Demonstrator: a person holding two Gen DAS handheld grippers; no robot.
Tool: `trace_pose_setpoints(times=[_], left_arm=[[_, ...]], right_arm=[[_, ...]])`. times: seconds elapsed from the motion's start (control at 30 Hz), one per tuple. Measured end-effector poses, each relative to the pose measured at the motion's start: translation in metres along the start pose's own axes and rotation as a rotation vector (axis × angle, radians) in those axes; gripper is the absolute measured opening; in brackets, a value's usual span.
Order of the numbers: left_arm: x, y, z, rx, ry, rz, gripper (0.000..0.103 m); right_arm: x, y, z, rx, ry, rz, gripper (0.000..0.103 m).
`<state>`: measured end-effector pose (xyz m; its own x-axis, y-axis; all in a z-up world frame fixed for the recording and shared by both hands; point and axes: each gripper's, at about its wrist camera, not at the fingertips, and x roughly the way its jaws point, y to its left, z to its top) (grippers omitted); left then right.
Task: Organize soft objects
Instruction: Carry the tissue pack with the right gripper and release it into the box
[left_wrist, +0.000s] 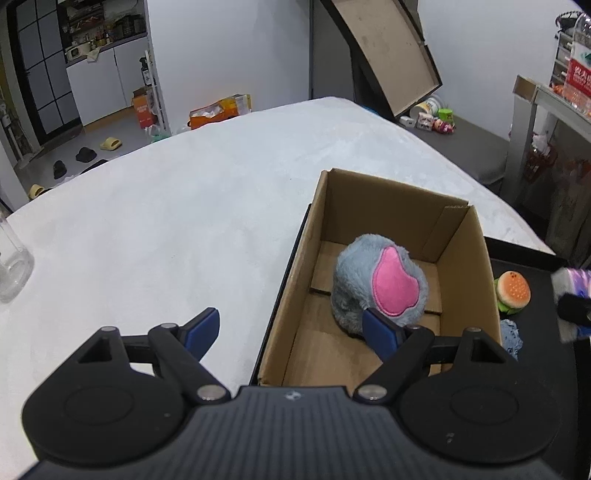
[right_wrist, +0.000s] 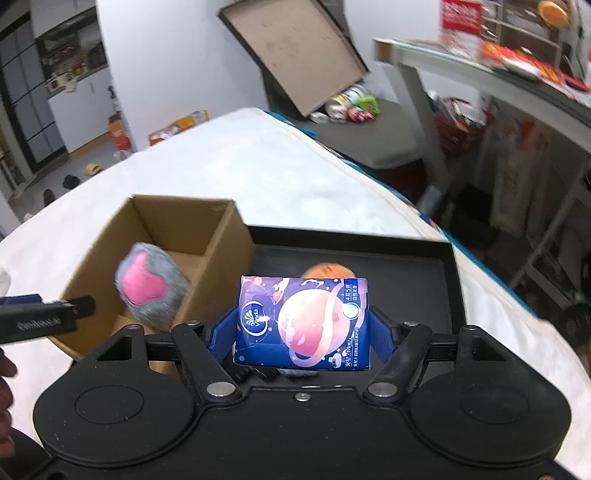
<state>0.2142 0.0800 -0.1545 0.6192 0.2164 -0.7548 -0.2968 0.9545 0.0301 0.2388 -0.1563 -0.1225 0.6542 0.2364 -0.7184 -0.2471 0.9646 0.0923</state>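
While right tongs (right_wrist: 303, 332) clamp tissue pack (right_wrist: 303, 321), soft pack may slip; box (right_wrist: 225, 236) wall ahead-left could snag. Left tongs (left_wrist: 291, 328) apart, empty, straddling box edge, plush (left_wrist: 380, 284) just ahead.

Premises: a lived-in domestic room, cluttered. Evidence follows. A bed-like surface under a white plush cover (left_wrist: 184, 206) carries the work. On the grey floor beyond its far-left edge lie yellow slippers (left_wrist: 110, 143) and dark shoes (left_wrist: 85, 154). Opened orange cartons (left_wrist: 218, 110) stand against the white wall. White cabinets (left_wrist: 99, 85) carry crowded shelves of household goods above. Past the far-right corner, toys and tubs (left_wrist: 436, 118) sit beneath a propped board (left_wrist: 388, 48). A side table (right_wrist: 480, 70) holds packaged goods.
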Motion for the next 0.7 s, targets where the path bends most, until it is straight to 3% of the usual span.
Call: trace_pose_setpoints(times=[0.17, 0.27, 0.33, 0.37, 0.5, 0.7], left_arm=[[0.001, 0.002, -0.002, -0.013, -0.023, -0.032, 0.074], [0.002, 0.003, -0.004, -0.013, -0.031, -0.050, 0.060], [0.004, 0.005, -0.005, -0.021, -0.023, -0.055, 0.038], [0.007, 0.005, -0.006, -0.015, -0.014, -0.051, 0.032], [0.015, 0.011, -0.011, -0.032, 0.011, -0.065, 0.016], [0.019, 0.026, -0.012, -0.072, 0.011, -0.085, 0.012]], right_arm=[[0.005, 0.020, 0.015, -0.055, -0.021, 0.027, 0.071], [0.008, 0.033, 0.024, -0.090, -0.037, 0.029, 0.071], [0.010, 0.040, 0.028, -0.105, -0.047, 0.034, 0.071], [0.012, 0.044, 0.031, -0.113, -0.051, 0.037, 0.071], [0.020, 0.060, 0.041, -0.157, -0.063, 0.042, 0.071], [0.031, 0.085, 0.047, -0.232, -0.080, 0.040, 0.071]])
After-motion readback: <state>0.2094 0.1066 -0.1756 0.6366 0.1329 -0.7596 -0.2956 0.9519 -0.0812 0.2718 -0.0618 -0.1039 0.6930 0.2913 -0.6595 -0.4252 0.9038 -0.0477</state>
